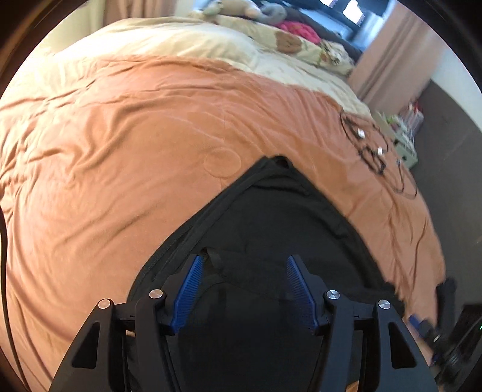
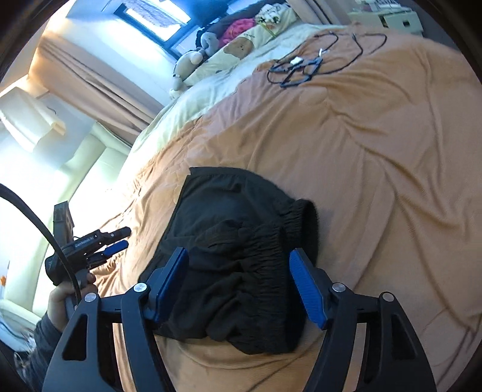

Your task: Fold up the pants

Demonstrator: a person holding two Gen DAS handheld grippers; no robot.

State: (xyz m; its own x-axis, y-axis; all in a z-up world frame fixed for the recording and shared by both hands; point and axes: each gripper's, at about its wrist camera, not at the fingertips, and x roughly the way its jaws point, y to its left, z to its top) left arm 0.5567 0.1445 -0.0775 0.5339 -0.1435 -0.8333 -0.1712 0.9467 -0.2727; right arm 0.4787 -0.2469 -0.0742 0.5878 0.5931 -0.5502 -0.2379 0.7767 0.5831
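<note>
**Folded black pants on an orange bed, both tongs released**

Wide bed under a rumpled orange quilt [image 2: 376, 156], cream bedding [image 1: 168, 45] beyond it, pillows and stuffed toys [image 2: 192, 60] by a bright window [image 2: 156, 18], peach curtains [image 1: 391, 57] alongside. Black cables [image 2: 316, 63] looped on the far quilt.

Black pants [image 2: 235, 241] folded into a compact bundle near the bed's near edge, gathered elastic waistband [image 2: 271, 241] uppermost and bunched.

Left gripper [image 1: 244, 289] spread open just above the dark cloth, nothing pinched. Right gripper [image 2: 238, 286] likewise parted, straddling the waistband without pressing it.

Only from the right wrist: the left hand [image 2: 64, 298] clutching its tool beside the bundle. Only from the left wrist: a seam along the fold, dark floor [image 1: 446, 114] past the bed.
</note>
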